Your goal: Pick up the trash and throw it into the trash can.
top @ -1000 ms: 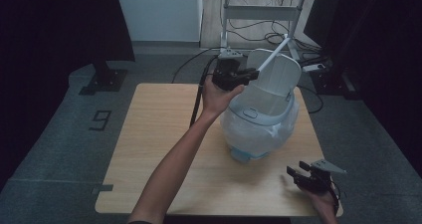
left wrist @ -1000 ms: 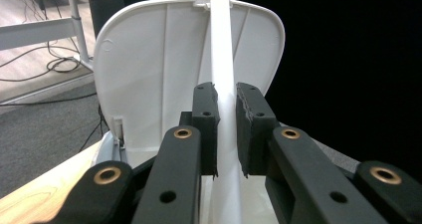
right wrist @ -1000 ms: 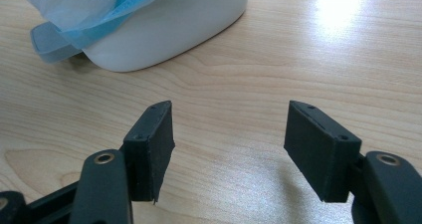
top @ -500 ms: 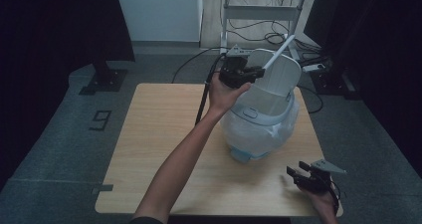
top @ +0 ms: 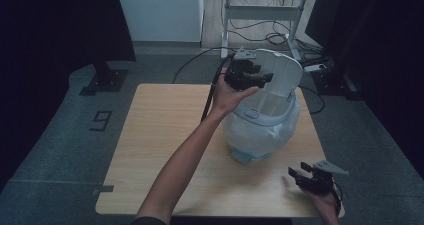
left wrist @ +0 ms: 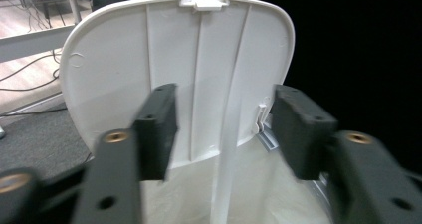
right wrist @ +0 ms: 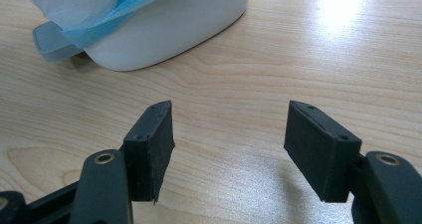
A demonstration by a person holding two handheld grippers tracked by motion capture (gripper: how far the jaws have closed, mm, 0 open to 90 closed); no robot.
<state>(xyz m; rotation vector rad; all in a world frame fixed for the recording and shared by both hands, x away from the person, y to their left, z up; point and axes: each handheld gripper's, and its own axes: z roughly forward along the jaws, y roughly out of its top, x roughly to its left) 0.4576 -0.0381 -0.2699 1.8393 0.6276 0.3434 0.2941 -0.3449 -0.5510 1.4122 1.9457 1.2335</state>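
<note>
From the high view, a white lidded bin [top: 262, 120] lined with a pale plastic bag [top: 250, 135] stands toward the far right of the wooden table [top: 160, 150], its lid [top: 275, 77] swung up and leaning back; the left gripper [top: 252, 77] sits at the lid's near edge, while the right gripper [top: 302, 176] rests low at the table's near right corner, well apart from the bin. In the left gripper view, the lid's ribbed underside [left wrist: 199, 74] stands upright just ahead, the jaws have just been opening and now stand roughly half apart with nothing pressed between them, so the lid is free. In the right gripper view, the jaws stand wide over bare wood, gripping nothing, with the bin's white base [right wrist: 174, 20] and a blue fringe of the bag [right wrist: 74, 32] farther off. The risk, as I judge it, is that the released lid may not stay up and could drop shut on the left gripper if it lingers at the rim; a nudge there could also tip or slide the light bin, since the other hand is not steadying it
</note>
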